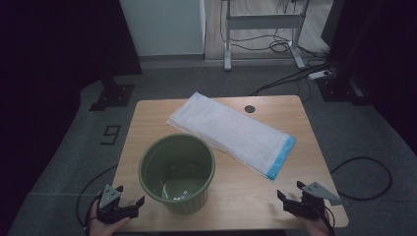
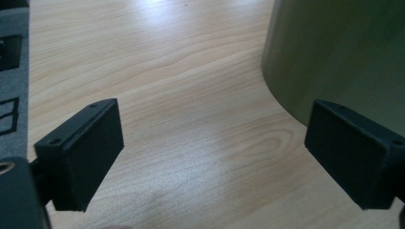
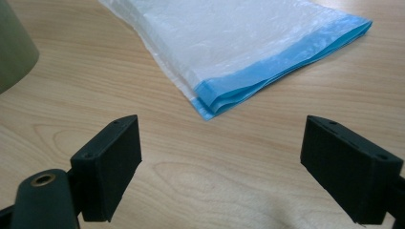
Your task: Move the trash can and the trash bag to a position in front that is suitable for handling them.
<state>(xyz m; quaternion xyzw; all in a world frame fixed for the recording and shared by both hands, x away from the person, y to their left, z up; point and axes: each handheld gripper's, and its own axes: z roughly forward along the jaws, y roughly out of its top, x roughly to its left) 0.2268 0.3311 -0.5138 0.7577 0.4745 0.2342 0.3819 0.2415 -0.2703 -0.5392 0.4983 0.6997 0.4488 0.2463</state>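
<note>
A green round bin [image 1: 177,172] stands empty near the front of the wooden table [image 1: 295,123]; its wall [image 2: 344,52] rises at the right of the left gripper view. Behind it lies a folded white plastic bag with a blue edge [image 1: 231,132], and its blue end [image 3: 267,81] lies ahead in the right gripper view. My left gripper [image 1: 129,195] hovers at the front left corner, just left of the bin, open and holding nothing [image 2: 215,157]. Over the front right of the table my right gripper [image 1: 290,189] is open too, jaws wide apart [image 3: 222,164].
A small dark round hole [image 1: 250,108] sits at the table's far edge. Beyond the table are grey carpet, desk legs [image 1: 228,34], cables [image 1: 290,78] and a power strip [image 1: 319,74]. A black cable loops on the floor at right [image 1: 373,172].
</note>
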